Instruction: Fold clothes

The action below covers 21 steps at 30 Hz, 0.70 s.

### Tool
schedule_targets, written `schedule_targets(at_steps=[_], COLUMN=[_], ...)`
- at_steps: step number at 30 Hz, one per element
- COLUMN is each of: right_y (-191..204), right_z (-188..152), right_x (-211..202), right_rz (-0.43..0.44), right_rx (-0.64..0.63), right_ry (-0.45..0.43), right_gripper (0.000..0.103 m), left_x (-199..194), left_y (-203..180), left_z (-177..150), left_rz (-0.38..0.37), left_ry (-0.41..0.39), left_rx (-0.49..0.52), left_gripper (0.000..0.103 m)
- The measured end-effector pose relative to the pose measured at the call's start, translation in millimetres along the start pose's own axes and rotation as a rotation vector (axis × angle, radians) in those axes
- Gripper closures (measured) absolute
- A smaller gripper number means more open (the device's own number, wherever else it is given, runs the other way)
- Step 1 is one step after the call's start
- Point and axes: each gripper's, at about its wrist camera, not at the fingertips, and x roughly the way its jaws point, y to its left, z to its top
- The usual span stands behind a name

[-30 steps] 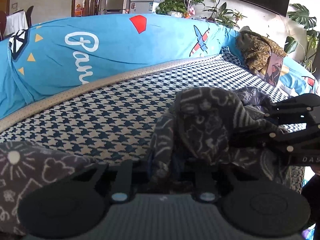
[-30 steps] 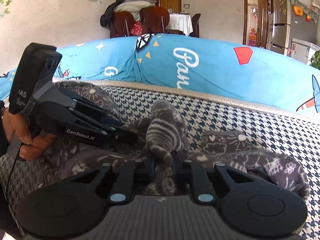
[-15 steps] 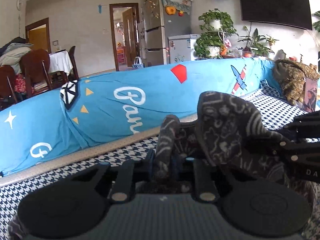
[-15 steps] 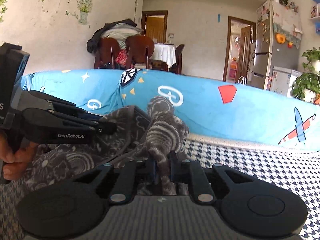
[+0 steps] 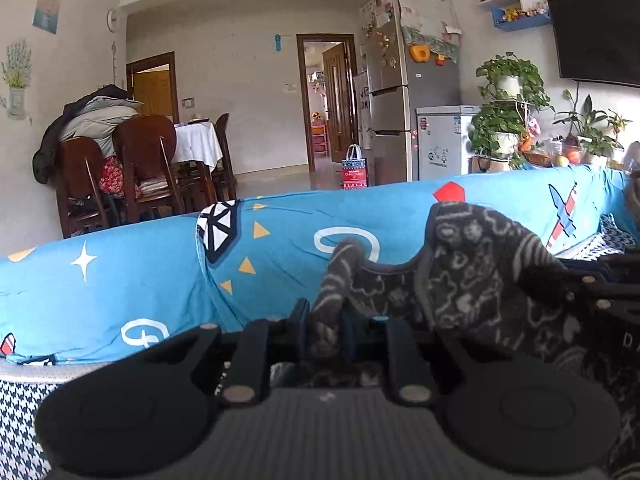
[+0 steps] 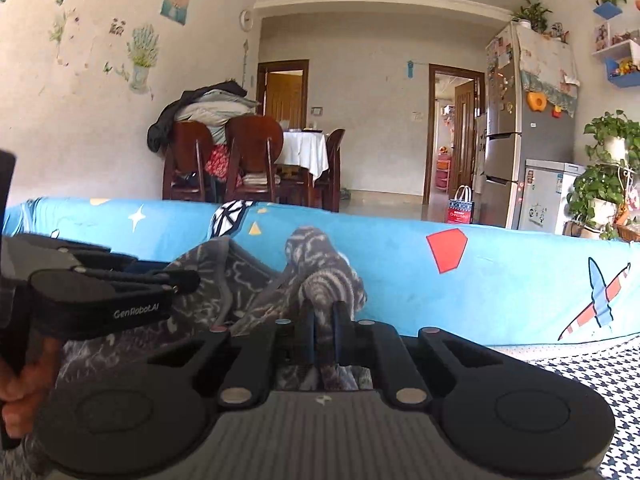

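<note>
A dark grey fleece garment with white doodle print [image 5: 472, 272] hangs lifted in front of the blue sofa back. In the left wrist view my left gripper [image 5: 324, 320] is shut on a bunched edge of it. Beside it at the right edge, the right gripper [image 5: 592, 284] shows dark and partly cut off. In the right wrist view my right gripper [image 6: 324, 316] has its jaws closing on another fold of the garment [image 6: 320, 268], pads pressing the cloth. The left gripper [image 6: 180, 280] reaches in from the left, held by a hand [image 6: 20, 392]. The garment's lower part is hidden behind the grippers.
A blue printed cover [image 5: 120, 280] drapes the sofa back; the houndstooth seat [image 6: 580, 360] lies below. Behind the sofa stand dining chairs [image 5: 144, 168] piled with clothes, a fridge [image 5: 404, 80], potted plants [image 5: 504, 120] and a wall television [image 5: 596, 36].
Both grippers have risen and tilted up, lifting the garment off the houndstooth seat. The views now look over the sofa back into the room. The right jaws have pinched tighter on the cloth.
</note>
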Motion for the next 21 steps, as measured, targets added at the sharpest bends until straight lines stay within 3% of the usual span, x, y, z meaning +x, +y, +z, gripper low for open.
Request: schedule_targets(at_steps=[6,9,12,17,21], right_y=[-17.9,-33.5,-43.1,-53.8,-49.3], right_z=[18.7,17.1,7.7,-25.7,-41.9], right_x=[27.2,35.0,47.5,78.0,93.2], right_rz=[-0.026,0.003,0.066,0.143,0.166], right_rx=[0.088,0.171,0.208,0.284,0.307], right_ry=[-0.017,0.019,0.108,0.3,0.382], right_gripper=[0.1,0.099,0.097,0.076,0.055], left_x=[28.9,47.7,64.5,76.3,75.5], left_y=[9.9,15.6,23.7,32.7,33.7], left_z=[11.5,7.6,-3.0,-16.0,-17.8], left_rz=[0.028,0.045,0.049,0.063,0.059], left_ry=[0.004,0.032,0.076,0.112,0.116], left_rx=[-0.031,-0.045,-0.069,-0.09,-0.084], left_gripper=[0.087,0.087,0.087,0.087,0.086])
